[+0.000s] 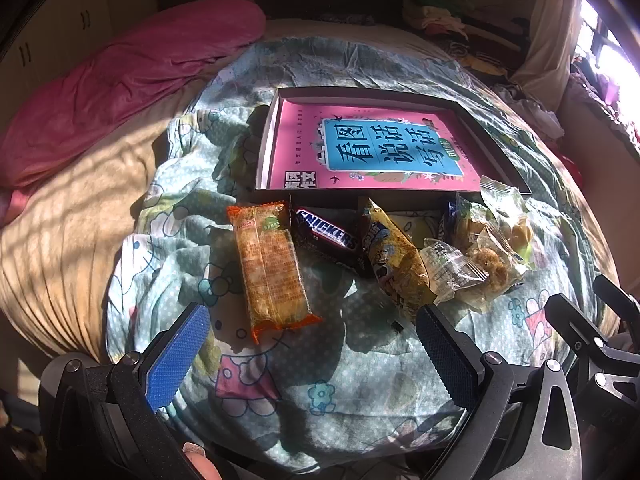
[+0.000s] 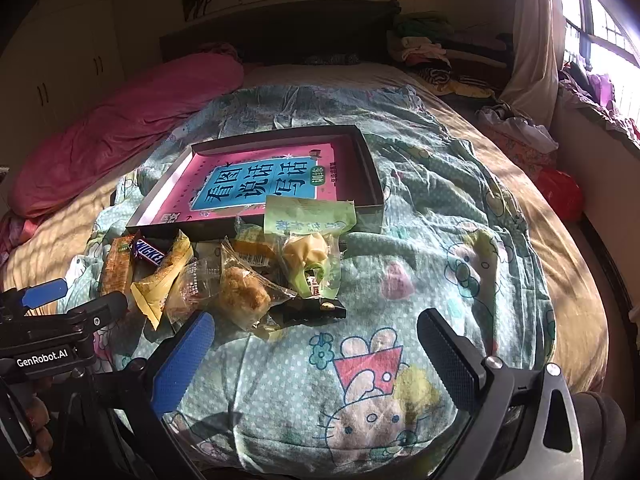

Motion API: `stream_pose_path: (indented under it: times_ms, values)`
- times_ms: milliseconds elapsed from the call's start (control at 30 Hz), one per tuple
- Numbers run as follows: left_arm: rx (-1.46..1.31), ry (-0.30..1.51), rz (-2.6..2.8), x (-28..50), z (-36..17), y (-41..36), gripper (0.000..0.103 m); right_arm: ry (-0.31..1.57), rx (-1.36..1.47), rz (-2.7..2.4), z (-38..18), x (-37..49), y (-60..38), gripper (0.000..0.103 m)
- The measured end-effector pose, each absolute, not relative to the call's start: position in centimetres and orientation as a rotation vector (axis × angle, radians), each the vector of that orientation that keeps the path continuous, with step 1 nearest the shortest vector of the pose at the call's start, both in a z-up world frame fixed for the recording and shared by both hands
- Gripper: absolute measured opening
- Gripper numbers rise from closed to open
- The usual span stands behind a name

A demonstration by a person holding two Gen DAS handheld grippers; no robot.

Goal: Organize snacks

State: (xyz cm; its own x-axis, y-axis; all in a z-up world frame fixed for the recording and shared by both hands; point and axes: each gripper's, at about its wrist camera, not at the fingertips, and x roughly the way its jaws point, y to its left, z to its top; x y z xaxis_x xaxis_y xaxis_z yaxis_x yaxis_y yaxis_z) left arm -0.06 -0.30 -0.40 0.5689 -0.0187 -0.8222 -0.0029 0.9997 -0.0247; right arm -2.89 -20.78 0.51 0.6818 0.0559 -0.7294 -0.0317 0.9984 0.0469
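Nearest, left gripper (image 1: 312,344) and right gripper (image 2: 316,344) spread wide and empty above the quilt (image 2: 440,240); beyond, the snacks (image 1: 360,248) heaped unsorted against the near wall of the box (image 1: 272,128) (only a pink book (image 1: 372,148) inside), so apparently nothing organized yet.

Wrapped snacks (image 1: 360,252) lie strewn on the quilt just before a dark tray (image 1: 496,152) holding a pink book

Both wrist cameras looked steeply down, close over the cartoon quilt (image 1: 340,392). They shared the snack pile (image 2: 240,280) and the shallow box (image 2: 370,168).
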Motion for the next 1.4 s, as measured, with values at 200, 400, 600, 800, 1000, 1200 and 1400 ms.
stream_pose_path:
  times_ms: [200,400,600,800,1000,1200,1400]
  values:
    - [-0.023,0.966,-0.011,-0.15,-0.40,-0.34,0.103,0.820,0.032,0.050,0.55,-2.88,-20.74,0.102]
    - [-0.023,0.966,-0.010,-0.20,-0.43,-0.40,0.103,0.820,0.032,0.050,0.52,-2.90,-20.74,0.102]
    - [-0.022,0.967,-0.011,-0.18,-0.43,-0.38,0.103,0.820,0.032,0.050,0.52,-2.88,-20.74,0.102]
    - [-0.023,0.967,-0.012,-0.13,-0.43,-0.35,0.103,0.820,0.033,0.051,0.49,-2.89,-20.74,0.102]
    - [-0.021,0.968,-0.013,-0.21,-0.62,-0.51,0.103,0.820,0.031,0.052,0.46,-2.85,-20.72,0.102]
    - [-0.022,0.971,-0.011,-0.20,-0.86,-0.63,0.103,0.818,0.027,0.053,0.36,-2.71,-20.55,0.102]
    - [-0.028,0.983,-0.008,-0.01,-1.34,-0.47,0.103,0.817,0.027,0.055,0.37,-2.71,-20.55,0.102]
